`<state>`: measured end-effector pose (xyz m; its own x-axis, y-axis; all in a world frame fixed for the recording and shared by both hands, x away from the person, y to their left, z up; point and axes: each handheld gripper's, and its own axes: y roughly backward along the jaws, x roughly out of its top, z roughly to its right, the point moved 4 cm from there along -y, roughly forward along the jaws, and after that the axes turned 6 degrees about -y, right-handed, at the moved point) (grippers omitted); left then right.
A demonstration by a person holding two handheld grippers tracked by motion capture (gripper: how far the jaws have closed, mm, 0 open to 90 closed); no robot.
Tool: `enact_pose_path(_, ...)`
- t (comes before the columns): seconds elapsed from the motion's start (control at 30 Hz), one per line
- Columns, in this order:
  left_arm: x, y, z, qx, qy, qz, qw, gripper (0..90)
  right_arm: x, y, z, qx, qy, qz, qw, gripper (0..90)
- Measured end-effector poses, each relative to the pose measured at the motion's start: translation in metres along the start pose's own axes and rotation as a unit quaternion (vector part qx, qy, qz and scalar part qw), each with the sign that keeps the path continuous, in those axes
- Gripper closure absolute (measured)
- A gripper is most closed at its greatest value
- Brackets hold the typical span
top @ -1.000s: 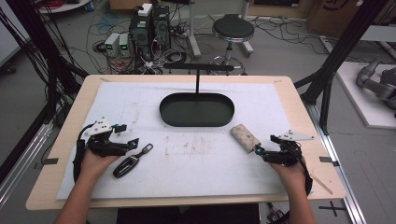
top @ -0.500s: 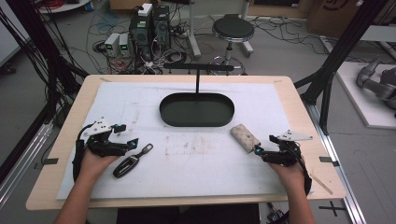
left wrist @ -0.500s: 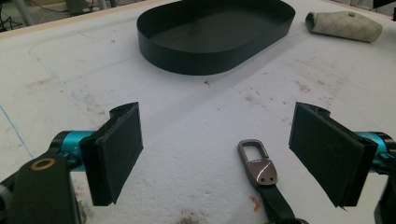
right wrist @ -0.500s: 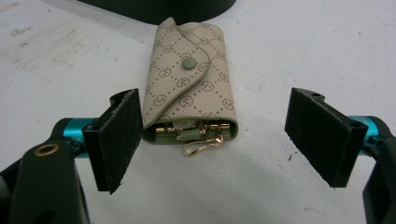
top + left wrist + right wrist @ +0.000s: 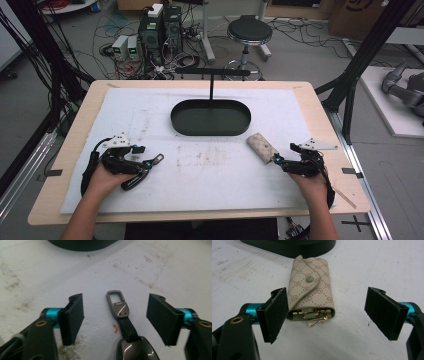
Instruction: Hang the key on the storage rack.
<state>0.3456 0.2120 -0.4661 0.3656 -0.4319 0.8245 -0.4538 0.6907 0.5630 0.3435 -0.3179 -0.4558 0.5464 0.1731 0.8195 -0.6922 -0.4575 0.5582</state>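
Beige key pouch (image 5: 310, 288) on bench (image 5: 210, 175), long axis pointing away from right gripper (image 5: 332, 315), fingers (image 5: 275, 315) spread astride its near end. Left gripper (image 5: 117, 318) fingers (image 5: 73, 316) spread, just closing around key fob (image 5: 126, 330), untouched.

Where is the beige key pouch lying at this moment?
The beige key pouch lies on the white mat, right of centre in the high view, just off the black oval tray's right end, between the open jaws of the right gripper.
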Motion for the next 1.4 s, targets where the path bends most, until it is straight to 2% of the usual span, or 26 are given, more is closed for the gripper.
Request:
enact_pose_path(0.07, -0.001, -0.002, 0.001, -0.003, -0.005, -0.013, 0.9999, 39.2, 0.000, -0.001, -0.001, 0.002, 0.002, -0.001, 1.0000, 19.7)
enact_pose_path(0.3, -0.006, -0.008, 0.006, -0.011, -0.028, -0.050, 0.9983, 48.8, 0.001, 0.000, 0.000, -0.002, 0.002, 0.001, 1.0000, 19.7)
enact_pose_path(0.33, -0.006, -0.008, 0.006, -0.007, -0.035, -0.052, 0.9980, 51.3, 0.001, 0.000, 0.000, -0.002, 0.003, 0.002, 1.0000, 19.7)
enact_pose_path(0.37, -0.006, -0.008, 0.006, -0.006, -0.034, -0.051, 0.9981, 53.2, 0.001, 0.000, 0.000, -0.002, 0.002, 0.001, 1.0000, 19.7)
enact_pose_path(0.4, -0.006, -0.007, 0.006, -0.010, -0.035, -0.051, 0.9980, 56.6, 0.001, 0.000, 0.000, -0.002, 0.002, 0.001, 1.0000, 19.7)
enact_pose_path(0.43, -0.006, -0.007, 0.007, -0.014, -0.035, -0.051, 0.9980, 65.0, 0.001, 0.000, 0.001, -0.004, 0.002, 0.001, 1.0000, 19.7)
enact_pose_path(0.47, -0.007, -0.007, 0.008, -0.017, -0.040, -0.052, 0.9977, 65.0, 0.001, 0.000, 0.001, -0.004, 0.002, 0.001, 1.0000, 19.7)
enact_pose_path(0.57, -0.006, -0.007, 0.011, -0.021, -0.055, -0.057, 0.9966, 78.1, 0.001, 0.000, 0.001, -0.005, 0.000, 0.002, 1.0000, 19.7)
enact_pose_path(0.67, -0.006, -0.007, 0.013, -0.021, -0.076, -0.059, 0.9951, 80.1, 0.000, -0.001, 0.000, -0.004, 0.000, 0.002, 1.0000, 19.7)
enact_pose_path(0.77, -0.005, -0.006, 0.014, -0.029, -0.075, -0.059, 0.9950, 81.9, 0.000, -0.001, 0.000, -0.002, -0.002, 0.001, 1.0000, 19.7)
enact_pose_path(0.83, -0.004, -0.005, 0.013, -0.037, -0.068, -0.051, 0.9957, 83.9, 0.000, -0.002, 0.000, -0.002, -0.002, 0.001, 1.0000, 19.7)
enact_pose_path(0.93, 0.000, -0.001, 0.012, -0.035, -0.058, -0.036, 0.9970, 87.0, 0.000, -0.001, 0.000, -0.006, -0.002, 0.003, 1.0000, 19.7)
enact_pose_path(1.03, 0.005, 0.001, 0.011, -0.029, -0.062, -0.028, 0.9973, 87.8, 0.001, -0.001, -0.001, -0.007, -0.005, 0.005, 0.9999, 19.7)
enact_pose_path(1.13, 0.012, 0.004, 0.012, -0.021, -0.061, 0.003, 0.9979, 87.9, 0.002, -0.003, -0.002, -0.005, -0.003, 0.006, 1.0000, 19.7)
enact_pose_path(1.17, 0.018, 0.007, 0.010, -0.016, -0.061, 0.022, 0.9978, 87.9, 0.003, -0.003, -0.003, -0.004, -0.002, 0.007, 1.0000, 19.7)
enact_pose_path(1.2, 0.018, 0.007, 0.010, -0.016, -0.061, 0.022, 0.9978, 88.0, 0.003, -0.003, -0.003, -0.003, -0.003, 0.007, 1.0000, 19.7)
enact_pose_path(1.23, 0.022, 0.008, 0.009, -0.016, -0.057, 0.032, 0.9977, 88.0, 0.003, -0.004, -0.003, -0.002, -0.001, 0.008, 1.0000, 19.7)
enact_pose_path(1.4, 0.038, 0.014, 0.002, -0.002, -0.061, 0.066, 0.9960, 88.0, 0.004, -0.004, -0.003, -0.002, -0.003, 0.011, 0.9999, 19.7)
